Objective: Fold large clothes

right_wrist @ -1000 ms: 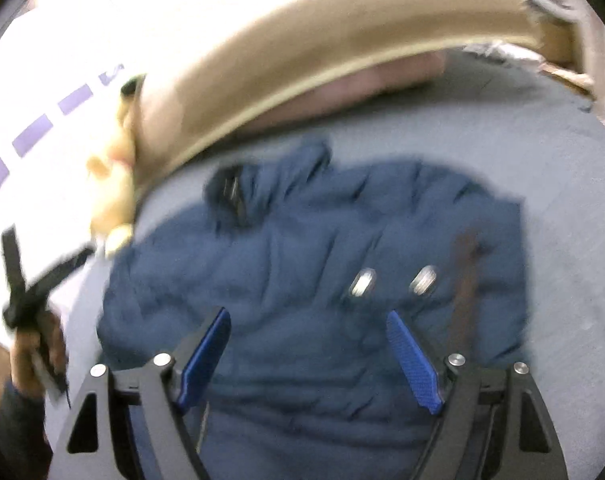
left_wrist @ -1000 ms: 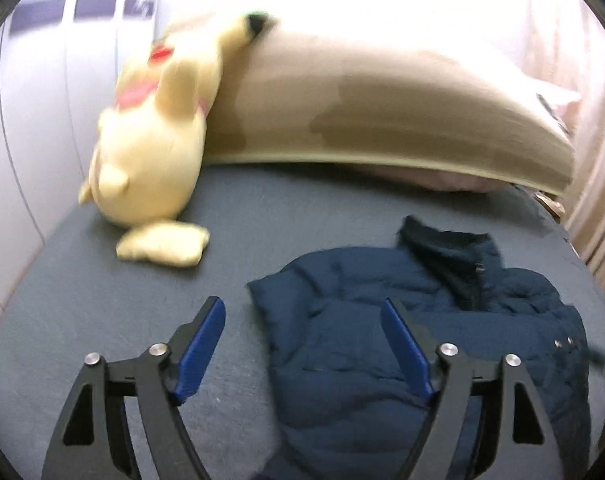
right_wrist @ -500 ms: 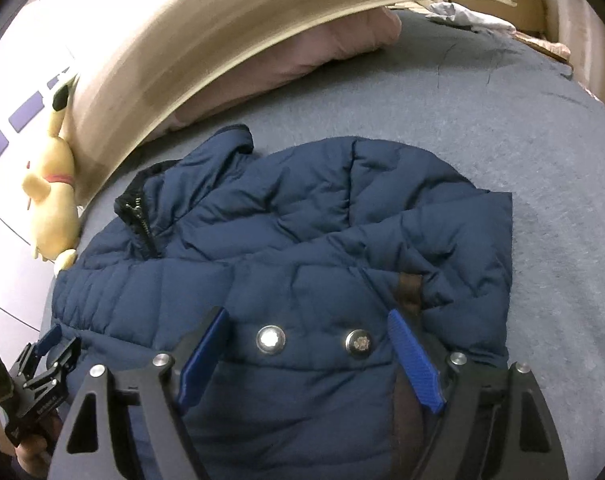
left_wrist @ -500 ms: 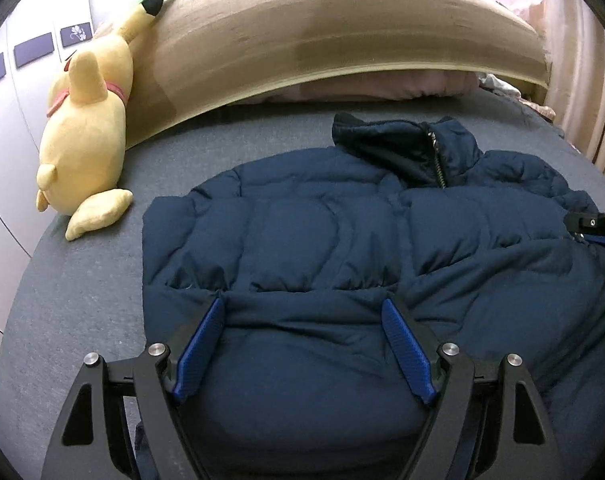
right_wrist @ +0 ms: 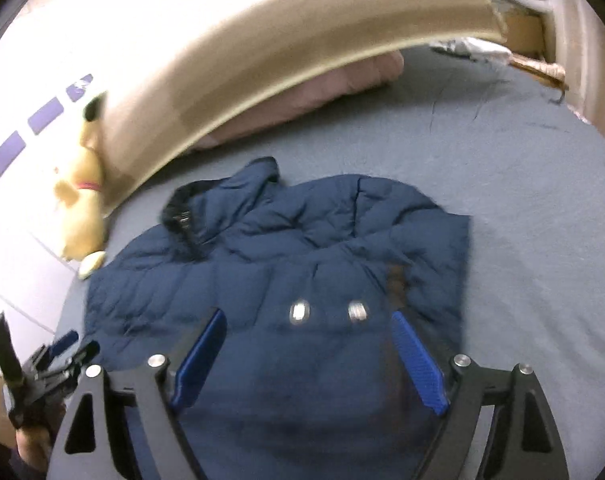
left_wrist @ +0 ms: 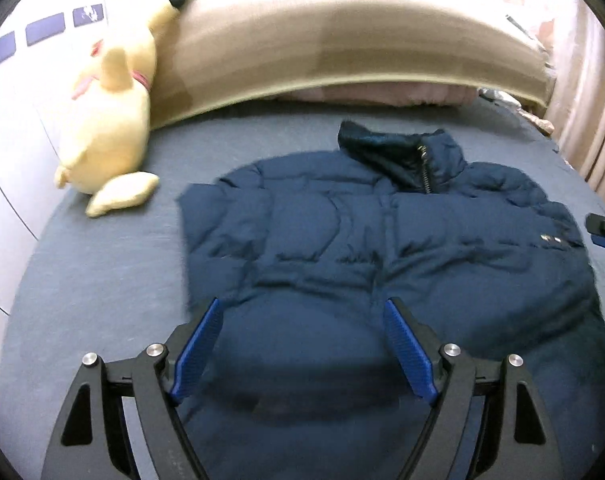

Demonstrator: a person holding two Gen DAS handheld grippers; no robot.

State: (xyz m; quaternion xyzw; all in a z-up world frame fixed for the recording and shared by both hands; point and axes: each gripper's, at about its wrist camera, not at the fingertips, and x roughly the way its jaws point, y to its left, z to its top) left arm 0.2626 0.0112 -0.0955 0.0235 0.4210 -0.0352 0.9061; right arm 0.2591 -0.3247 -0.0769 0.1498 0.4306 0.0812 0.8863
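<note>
The navy puffer jacket lies spread on the grey bed sheet, filling the centre and lower half of both views, its collar toward the top of the frame and two metal snaps showing in the middle of the right view. My left gripper hangs over its lower left part with the blue pads wide apart and nothing between them; my right gripper hovers just below the snaps, its jaws having just spread a little wider, also empty. Both tilt steeply down toward the fabric from the lower edge of the frame. In the right view my left tool shows at the lower left, a hand beneath it. The risk I judge from here: this thick, slippery quilting could bunch or slide out if I pinch only the top layer, and uneven grabs would give a skewed fold. Beyond the jacket, a yellow plush toy leans at upper left against the tan headboard, with a pink pillow under it.
</note>
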